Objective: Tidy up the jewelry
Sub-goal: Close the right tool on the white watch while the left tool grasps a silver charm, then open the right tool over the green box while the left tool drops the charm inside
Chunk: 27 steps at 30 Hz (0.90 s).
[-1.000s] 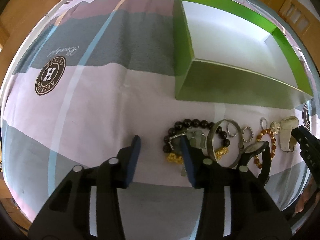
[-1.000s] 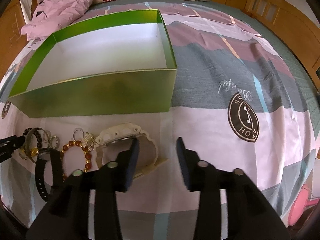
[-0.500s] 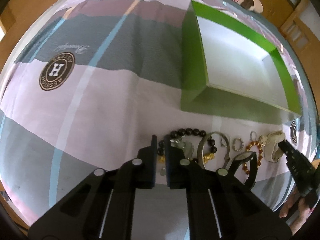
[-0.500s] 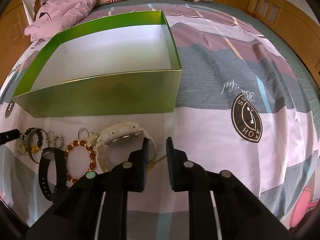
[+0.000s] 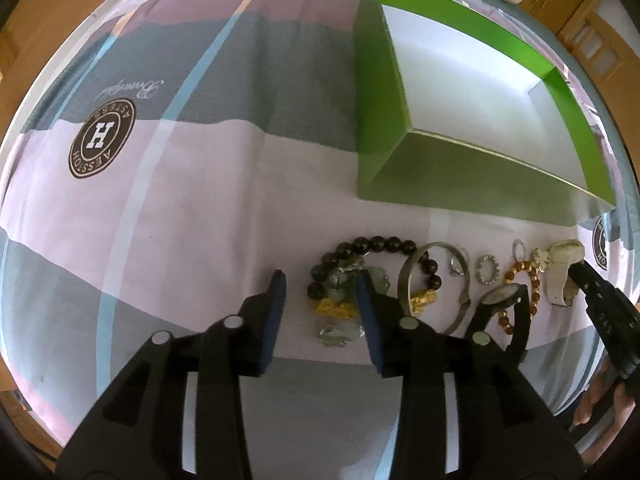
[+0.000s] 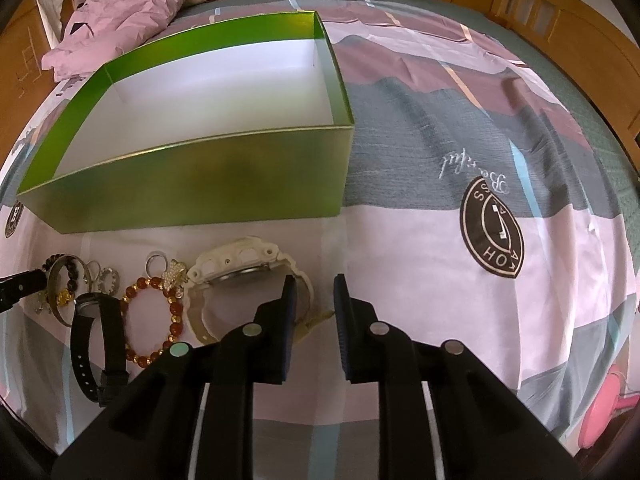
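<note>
Left claw (image 5: 320,280): fingers spread, nothing between them, low over the bedsheet (image 5: 180,208) at the left end of the jewelry row. Its right finger overlaps a black bead bracelet (image 5: 372,245) and the small gold and green charms (image 5: 334,308) inside it.

Right claw (image 6: 314,286): fingers parted with a narrow gap, holding nothing, just right of the white watch (image 6: 240,266); left finger crosses the watch strap.

Row on the bed, near side of the green box (image 6: 192,184), left to right: bead bracelet, metal bangle (image 5: 436,276), small rings (image 5: 488,270), black watch (image 6: 96,320), amber bead bracelet (image 6: 154,320), white watch. The box is open, its white inside bare.
</note>
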Each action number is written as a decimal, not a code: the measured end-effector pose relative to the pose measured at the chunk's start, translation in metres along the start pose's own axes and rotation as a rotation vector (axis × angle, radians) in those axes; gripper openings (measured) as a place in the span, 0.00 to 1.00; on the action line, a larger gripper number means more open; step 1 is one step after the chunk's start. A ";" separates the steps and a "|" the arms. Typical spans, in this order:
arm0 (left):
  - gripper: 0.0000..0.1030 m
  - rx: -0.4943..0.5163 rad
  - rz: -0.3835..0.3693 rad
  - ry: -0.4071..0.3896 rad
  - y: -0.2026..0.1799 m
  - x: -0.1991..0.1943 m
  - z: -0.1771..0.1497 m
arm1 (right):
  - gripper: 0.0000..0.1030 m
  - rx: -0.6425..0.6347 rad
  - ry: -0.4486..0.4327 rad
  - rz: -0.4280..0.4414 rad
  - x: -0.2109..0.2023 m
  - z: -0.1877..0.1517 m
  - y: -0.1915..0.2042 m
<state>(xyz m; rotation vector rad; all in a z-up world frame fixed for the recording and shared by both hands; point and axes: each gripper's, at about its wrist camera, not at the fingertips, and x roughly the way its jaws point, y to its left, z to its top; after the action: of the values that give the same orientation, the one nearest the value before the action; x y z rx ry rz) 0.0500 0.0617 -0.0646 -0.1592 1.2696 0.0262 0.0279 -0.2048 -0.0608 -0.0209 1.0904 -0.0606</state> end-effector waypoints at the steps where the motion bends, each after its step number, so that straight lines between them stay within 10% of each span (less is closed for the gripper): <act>1: 0.30 -0.006 -0.002 0.000 0.000 0.001 0.001 | 0.19 -0.005 0.000 -0.004 0.000 0.000 0.001; 6: 0.08 -0.041 -0.054 -0.022 0.004 0.001 0.005 | 0.20 -0.015 0.001 -0.011 0.001 -0.002 0.003; 14: 0.07 -0.092 -0.116 -0.149 0.013 -0.032 0.008 | 0.21 -0.004 -0.007 -0.025 -0.001 0.000 -0.001; 19: 0.07 -0.070 -0.096 -0.147 0.007 -0.033 0.007 | 0.39 0.004 0.003 -0.057 0.004 0.001 -0.006; 27: 0.07 -0.037 -0.079 -0.163 0.010 -0.041 0.000 | 0.18 -0.005 -0.038 0.005 -0.008 0.003 0.000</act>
<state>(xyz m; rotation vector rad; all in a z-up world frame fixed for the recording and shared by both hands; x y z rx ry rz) 0.0365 0.0742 -0.0264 -0.2348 1.1001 -0.0055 0.0269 -0.2045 -0.0528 -0.0244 1.0525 -0.0529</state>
